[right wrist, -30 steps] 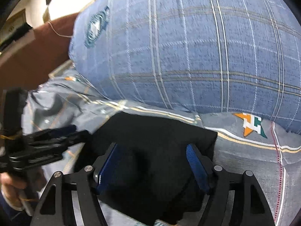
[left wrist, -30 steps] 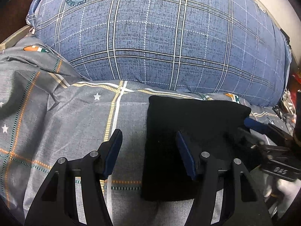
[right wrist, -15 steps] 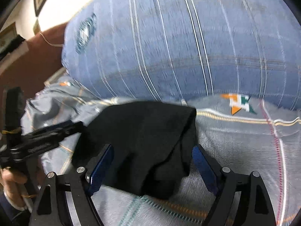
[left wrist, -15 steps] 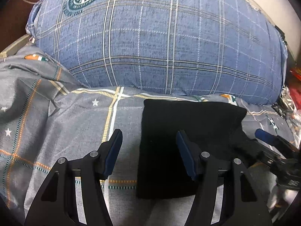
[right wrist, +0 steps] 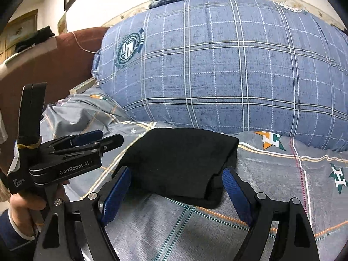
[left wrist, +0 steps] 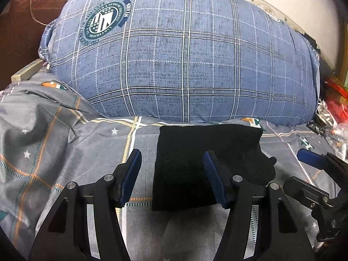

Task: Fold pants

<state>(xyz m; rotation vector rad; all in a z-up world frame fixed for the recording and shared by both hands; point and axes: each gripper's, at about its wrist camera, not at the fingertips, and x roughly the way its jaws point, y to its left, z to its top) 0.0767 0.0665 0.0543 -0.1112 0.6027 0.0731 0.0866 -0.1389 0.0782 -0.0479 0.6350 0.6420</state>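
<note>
The folded black pants (left wrist: 206, 165) lie on the bed, just before the blue plaid pillow (left wrist: 184, 65); their long axis runs toward that pillow; the left hand-held gripper (left wrist: 171, 174) straddles their left edge, half-spread, empty; the right hand-held gripper (right wrist: 176, 191), jaws just widened, frames their near end, untouching.

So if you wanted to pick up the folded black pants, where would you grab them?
Probably the near short edge of the folded black pants, coming in low from the front. The layers stack into one thick edge there, and the blue plaid pillow blocks the far side.
</note>
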